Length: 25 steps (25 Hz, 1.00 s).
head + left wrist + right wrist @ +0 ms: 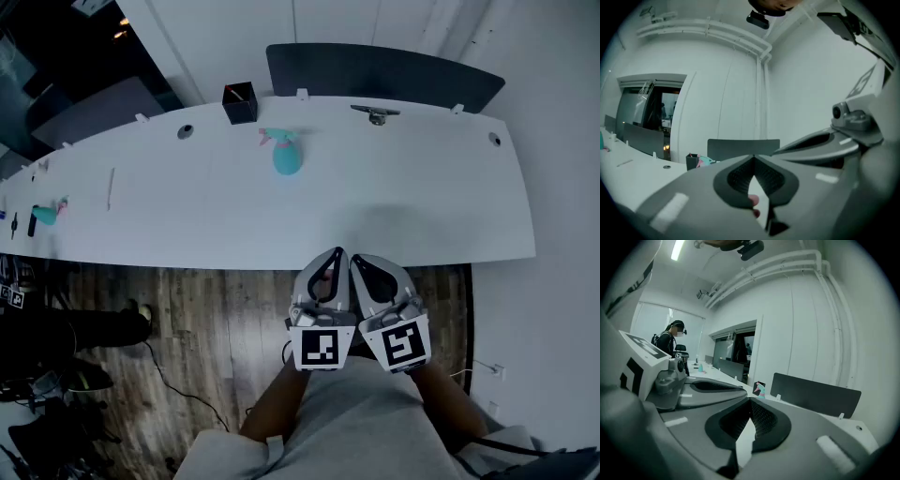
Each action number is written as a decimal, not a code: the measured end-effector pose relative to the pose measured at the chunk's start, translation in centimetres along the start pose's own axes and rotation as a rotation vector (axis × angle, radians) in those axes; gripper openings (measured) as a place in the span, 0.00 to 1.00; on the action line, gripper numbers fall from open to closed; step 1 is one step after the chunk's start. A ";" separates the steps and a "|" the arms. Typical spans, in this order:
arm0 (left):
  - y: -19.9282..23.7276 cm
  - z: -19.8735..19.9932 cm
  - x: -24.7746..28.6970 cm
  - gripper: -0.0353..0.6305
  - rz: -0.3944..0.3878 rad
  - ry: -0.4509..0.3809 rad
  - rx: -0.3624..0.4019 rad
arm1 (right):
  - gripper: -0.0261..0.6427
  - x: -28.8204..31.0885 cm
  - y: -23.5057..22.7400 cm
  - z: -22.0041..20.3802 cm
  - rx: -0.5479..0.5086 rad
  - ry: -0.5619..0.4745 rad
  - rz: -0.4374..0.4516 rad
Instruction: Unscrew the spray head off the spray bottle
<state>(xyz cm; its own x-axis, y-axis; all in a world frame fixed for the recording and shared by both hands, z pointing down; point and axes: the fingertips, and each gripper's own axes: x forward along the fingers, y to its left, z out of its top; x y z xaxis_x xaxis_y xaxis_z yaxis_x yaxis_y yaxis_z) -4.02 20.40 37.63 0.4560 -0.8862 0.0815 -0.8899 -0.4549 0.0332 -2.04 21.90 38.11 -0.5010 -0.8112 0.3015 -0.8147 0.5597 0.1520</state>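
Note:
A teal spray bottle (286, 156) with a pink spray head lies on the white table (394, 206) toward its far edge, untouched. It shows small in the left gripper view (706, 161) and in the right gripper view (761, 390). My left gripper (335, 254) and right gripper (355, 261) hang side by side just off the table's near edge, well short of the bottle. Both are shut with nothing between the jaws. Up close, the left gripper (753, 157) and right gripper (750, 401) have their pads meeting at the tips.
A black pen holder (240, 103) stands just behind and left of the bottle. A dark partition (375, 73) runs along the far edge, with a metal clamp (376, 114) in front of it. Another teal bottle (45, 214) lies far left. A person (670, 341) stands in the distance.

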 end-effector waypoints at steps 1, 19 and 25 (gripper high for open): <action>0.7 -0.1 0.7 0.06 -0.007 0.002 0.029 | 0.03 0.9 -0.1 -0.1 0.007 0.003 0.002; 7.3 -2.0 12.2 0.06 0.155 0.124 0.050 | 0.04 12.8 -6.6 0.3 -0.049 0.018 0.211; 8.6 -2.6 16.5 0.06 0.266 0.188 0.056 | 0.04 15.8 -10.1 -1.4 -0.147 0.039 0.348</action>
<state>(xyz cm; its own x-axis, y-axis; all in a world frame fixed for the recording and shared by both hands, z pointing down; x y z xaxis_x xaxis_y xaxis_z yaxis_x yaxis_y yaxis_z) -4.17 2.13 41.89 0.1936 -0.9453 0.2625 -0.9735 -0.2184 -0.0684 -1.32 3.72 42.63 -0.7267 -0.5629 0.3938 -0.5457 0.8212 0.1667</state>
